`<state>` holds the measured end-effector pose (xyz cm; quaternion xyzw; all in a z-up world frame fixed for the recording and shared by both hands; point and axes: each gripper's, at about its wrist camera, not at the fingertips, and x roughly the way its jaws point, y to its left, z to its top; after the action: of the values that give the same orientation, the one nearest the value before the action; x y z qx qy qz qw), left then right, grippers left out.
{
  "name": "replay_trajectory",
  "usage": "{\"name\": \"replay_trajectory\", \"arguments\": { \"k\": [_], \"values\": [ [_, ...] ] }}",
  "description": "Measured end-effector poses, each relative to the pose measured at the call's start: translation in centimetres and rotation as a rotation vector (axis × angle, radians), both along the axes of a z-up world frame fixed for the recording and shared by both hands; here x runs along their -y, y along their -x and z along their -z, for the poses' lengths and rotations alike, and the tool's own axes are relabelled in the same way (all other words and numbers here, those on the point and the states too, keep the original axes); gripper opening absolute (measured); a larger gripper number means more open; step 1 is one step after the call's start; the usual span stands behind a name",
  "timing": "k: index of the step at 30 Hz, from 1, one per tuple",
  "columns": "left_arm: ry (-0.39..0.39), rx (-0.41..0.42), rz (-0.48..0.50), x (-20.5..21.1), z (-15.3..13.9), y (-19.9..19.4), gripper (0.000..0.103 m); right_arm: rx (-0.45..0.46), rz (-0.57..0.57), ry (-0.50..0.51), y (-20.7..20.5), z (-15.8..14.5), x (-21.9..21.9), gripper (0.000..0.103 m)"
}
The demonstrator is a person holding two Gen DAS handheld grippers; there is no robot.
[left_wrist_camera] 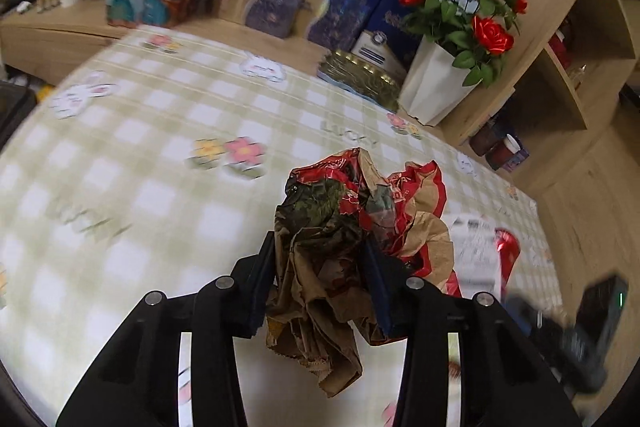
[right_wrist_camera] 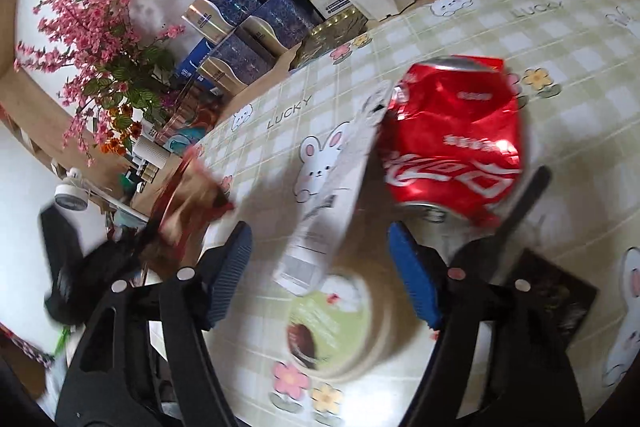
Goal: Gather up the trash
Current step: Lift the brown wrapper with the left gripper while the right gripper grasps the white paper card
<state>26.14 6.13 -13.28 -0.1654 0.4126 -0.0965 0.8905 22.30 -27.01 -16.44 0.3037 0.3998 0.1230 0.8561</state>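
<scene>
The left claw (left_wrist_camera: 320,283) is pinching a crumpled brown-and-red paper wrapper (left_wrist_camera: 352,227), its blue pads pressed into the wad from both sides, and the loose lower end hangs below the fingers above the counter (left_wrist_camera: 160,155). So one piece of trash looks collected and in hand, though no bin shows in either view and where it goes I cannot tell.

The right claw (right_wrist_camera: 320,267) is spread, pinching nothing. Nearest it, between and below the fingers, sits a round paper cup lid or tub (right_wrist_camera: 332,331) with green printing, blurred. A white printed carton or slip (right_wrist_camera: 336,187) lies in the gap, running away from the claw, and just beyond and right of it is a crushed red cola can (right_wrist_camera: 452,139) lying on the checked cloth, touching or nearly touching the slip. A dark flat packet (right_wrist_camera: 560,299) lies near right, partly under the right finger. These four still seem left to gather, so the task looks early to midway.

Farther off, the counter's far edge is crowded: a white pot of red roses (left_wrist_camera: 460,11), blue and gold gift boxes (left_wrist_camera: 276,3), and pink blossom sprays (right_wrist_camera: 92,39) at far left. None of these block the can, but the slip lies close enough that a grasp on the can may catch it too.
</scene>
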Motion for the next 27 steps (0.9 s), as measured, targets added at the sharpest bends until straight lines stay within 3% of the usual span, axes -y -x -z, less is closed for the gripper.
{"name": "replay_trajectory", "arguments": {
  "k": [4,6,7,9,10,11,12,18,27],
  "values": [
    [-0.020,0.013,-0.025,-2.6,0.1,5.0,0.041,-0.054,0.031,-0.031,-1.5,0.6,-1.0,0.068],
    [-0.031,0.012,-0.033,-3.3,0.4,6.8,0.041,-0.081,0.066,-0.035,-2.5,1.1,-0.9,0.062],
    [-0.033,0.008,-0.034,-3.7,0.6,7.8,0.041,-0.093,0.082,-0.037,-2.9,1.3,-0.7,0.057],
    [-0.024,-0.007,-0.043,-4.3,1.0,9.2,0.041,-0.121,0.109,-0.043,-3.8,1.6,-0.5,0.033],
    [-0.015,-0.016,-0.052,-4.7,1.1,9.8,0.041,-0.126,0.112,-0.042,-3.9,1.6,-0.4,0.028],
    [-0.005,-0.022,-0.062,-5.1,1.2,10.4,0.041,-0.118,0.118,-0.043,-3.7,1.5,-0.1,0.011],
    [0.004,-0.026,-0.072,-5.4,1.3,11.0,0.041,-0.092,0.122,-0.042,-3.5,0.9,-0.1,0.009],
    [0.022,-0.021,-0.075,-5.8,0.9,12.4,0.041,0.069,0.074,0.084,-1.5,-3.8,-1.8,0.006],
    [0.019,0.039,-0.027,-4.0,-1.4,15.4,0.041,0.255,-0.015,0.236,5.3,-8.8,-3.4,0.006]
  ]
}}
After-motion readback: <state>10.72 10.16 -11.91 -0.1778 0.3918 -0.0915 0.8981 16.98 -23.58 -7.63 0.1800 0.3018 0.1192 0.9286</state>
